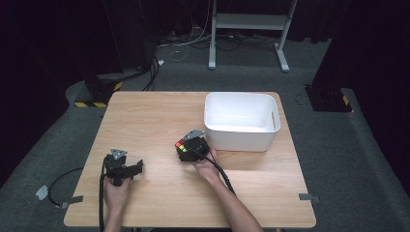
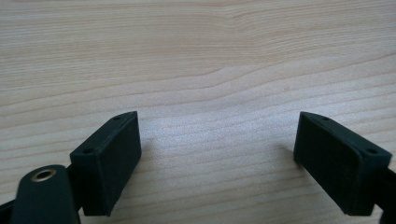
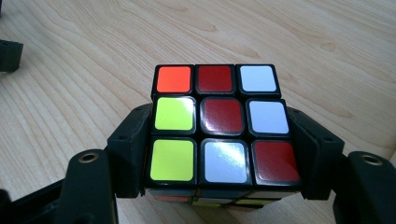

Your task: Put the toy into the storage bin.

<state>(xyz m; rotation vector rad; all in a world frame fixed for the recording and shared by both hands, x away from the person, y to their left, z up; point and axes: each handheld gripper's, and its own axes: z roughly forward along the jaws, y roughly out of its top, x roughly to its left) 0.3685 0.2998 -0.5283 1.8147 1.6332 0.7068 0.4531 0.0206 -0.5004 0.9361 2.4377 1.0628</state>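
The puzzle cube (image 3: 219, 123) sits on the wooden table (image 1: 159, 121), a little in front of the white bin (image 1: 240, 121) and to its left in the high view, and it is clamped in the right gripper (image 3: 219, 154), whose jaws press flat on two opposite side faces. A cube has no long axis; its top face lies level, turned up to the right gripper view, and shows an orange sticker, two yellow-green, three white and three dark red ones. In the high view the cube (image 1: 184, 146) sits skewed to the table edges. The left gripper (image 2: 217, 158) rests low over bare wood well to the left, jaws spread wide with nothing between them
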